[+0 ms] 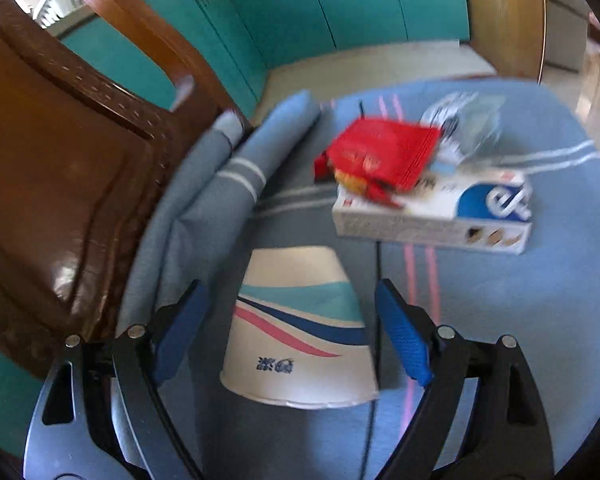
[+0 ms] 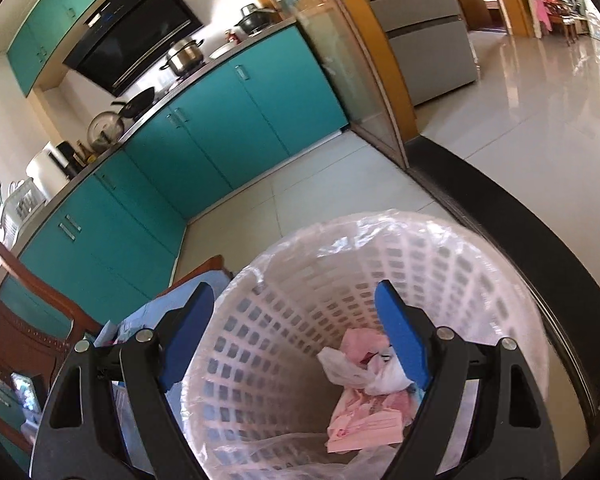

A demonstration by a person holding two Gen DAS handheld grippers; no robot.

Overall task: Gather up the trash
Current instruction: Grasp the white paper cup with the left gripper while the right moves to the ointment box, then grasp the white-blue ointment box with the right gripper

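White paper cup with teal, navy and pink swooshes (image 1: 300, 328), lying on its side on the blue striped cloth (image 1: 500, 320), rim toward the camera, framed between the blue-padded fingers (image 1: 404, 336) of the left gripper (image 1: 292, 332). Jaws spread wide, pads on either side of the cup with a gap showing on both flanks; nothing gripped. Beyond the cup, well apart from it: red crumpled snack packet (image 1: 380, 156) resting on top of a white cardboard box with a blue logo (image 1: 436, 216), and a clear crinkled plastic wrapper (image 1: 464, 124) just behind. Carved brown wooden chair (image 1: 60, 168) to the left.

Over at the white perforated plastic waste basket lined with a clear bag (image 2: 440, 264): right gripper (image 2: 296, 328) hovering above the mouth, jaws wide open, holding nothing. Pink paper scraps and white tissue (image 2: 364, 392) already lying at the bottom.

Judged partway through: some trash binned; cup, packet, box and wrapper left to collect. Likely step in hand: closing on the cup.
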